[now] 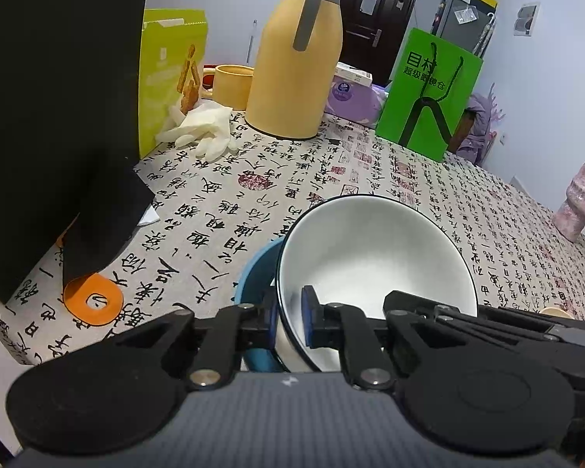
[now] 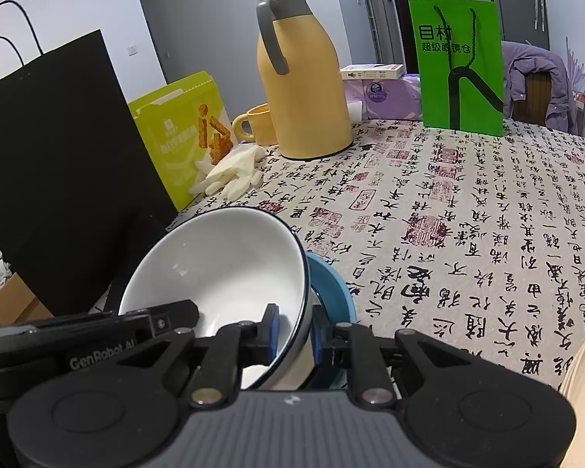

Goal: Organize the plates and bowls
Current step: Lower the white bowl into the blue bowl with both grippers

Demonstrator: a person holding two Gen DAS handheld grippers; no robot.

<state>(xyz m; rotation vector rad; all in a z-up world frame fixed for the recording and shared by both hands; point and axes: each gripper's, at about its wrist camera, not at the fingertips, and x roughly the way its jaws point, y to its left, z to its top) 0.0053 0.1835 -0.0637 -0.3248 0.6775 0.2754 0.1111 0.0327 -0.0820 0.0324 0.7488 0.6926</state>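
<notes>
With both tongs sharing the white bowl (image 1: 374,257), the step in hand looks like carrying it, so the two grips should move together and keep the rim level, clearing the blue bowl (image 1: 259,284) just beside and under it before it is set down on the table (image 1: 370,163). The left tongs (image 1: 290,321) are clenched almost fully on the white bowl's rim, one blue pad inside and one outside. The right tongs (image 2: 294,337) pinch the opposite rim the same way, nearly closed, with the bowl tilted above the patterned cloth.
</notes>
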